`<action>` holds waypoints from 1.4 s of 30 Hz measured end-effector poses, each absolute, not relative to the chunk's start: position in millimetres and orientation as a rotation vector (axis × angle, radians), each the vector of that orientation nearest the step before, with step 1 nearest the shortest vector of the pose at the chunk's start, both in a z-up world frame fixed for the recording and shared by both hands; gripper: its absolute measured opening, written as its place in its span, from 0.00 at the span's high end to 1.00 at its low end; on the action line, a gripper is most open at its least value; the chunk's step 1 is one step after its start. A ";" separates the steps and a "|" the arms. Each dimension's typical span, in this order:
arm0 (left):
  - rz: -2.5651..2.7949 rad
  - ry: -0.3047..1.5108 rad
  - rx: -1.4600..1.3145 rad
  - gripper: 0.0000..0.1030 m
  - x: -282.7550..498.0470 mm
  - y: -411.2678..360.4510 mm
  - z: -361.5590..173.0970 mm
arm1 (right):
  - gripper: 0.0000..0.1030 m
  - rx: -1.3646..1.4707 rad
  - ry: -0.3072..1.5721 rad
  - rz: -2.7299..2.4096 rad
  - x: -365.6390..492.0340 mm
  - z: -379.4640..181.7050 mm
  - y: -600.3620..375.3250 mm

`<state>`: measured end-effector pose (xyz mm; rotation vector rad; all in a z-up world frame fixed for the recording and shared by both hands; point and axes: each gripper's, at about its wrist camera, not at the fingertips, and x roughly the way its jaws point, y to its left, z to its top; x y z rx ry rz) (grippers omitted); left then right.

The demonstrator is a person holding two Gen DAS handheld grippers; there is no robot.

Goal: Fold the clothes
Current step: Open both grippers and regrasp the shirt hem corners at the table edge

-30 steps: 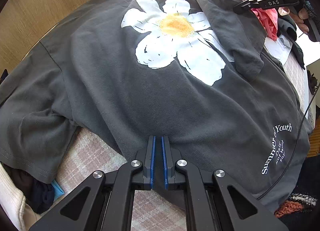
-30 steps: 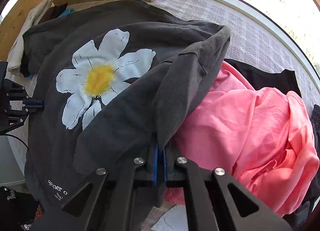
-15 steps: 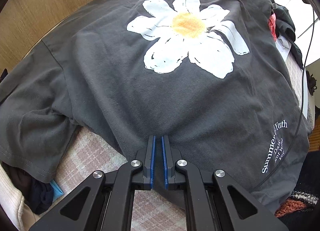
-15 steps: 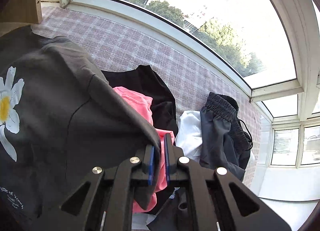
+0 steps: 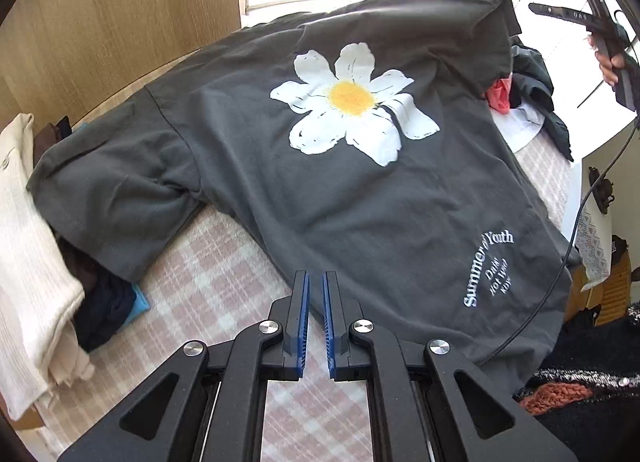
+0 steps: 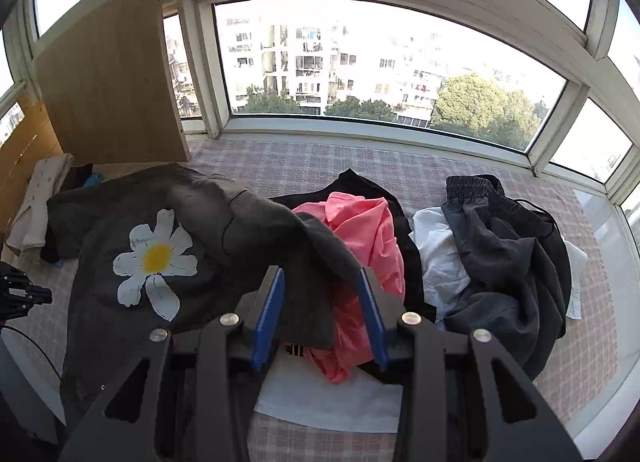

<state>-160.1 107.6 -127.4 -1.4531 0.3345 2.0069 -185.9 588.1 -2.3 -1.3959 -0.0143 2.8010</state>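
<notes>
Left wrist view: the left gripper (image 5: 316, 320), jaws narrowly parted and empty, hovers at six o'clock over the hem of the dark grey daisy T-shirt (image 5: 320, 190), spread on the checked blanket (image 5: 208, 282).

Right wrist view: the right gripper (image 6: 322, 316), jaws just opened, holds nothing; the sleeve draped on the pink garment (image 6: 368, 238) at one o'clock could slip, spoiling the fold.

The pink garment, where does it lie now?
In the right wrist view, the pink garment lies crumpled between the grey flower shirt and the dark shorts.

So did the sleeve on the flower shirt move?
Yes. The sleeve was folded across the daisy; now it is spread off it, over the pink garment. The right gripper has just been opening.
</notes>
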 end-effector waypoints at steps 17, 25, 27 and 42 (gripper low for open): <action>1.973 -0.021 -1.708 0.82 70.4 120.0 -197.5 | 0.61 -2.039 0.018 2.710 24.7 -161.6 540.5; 1.958 -0.036 -1.734 0.70 72.0 139.8 -205.8 | 0.61 -2.165 0.087 2.708 68.3 -197.9 504.0; 1.962 -0.007 -1.742 0.70 71.4 144.3 -207.2 | 0.61 -2.151 0.101 2.686 71.6 -198.3 500.8; 2.025 0.199 -1.694 0.96 65.9 158.8 -205.7 | 0.93 -2.237 0.103 2.710 45.0 -194.6 500.7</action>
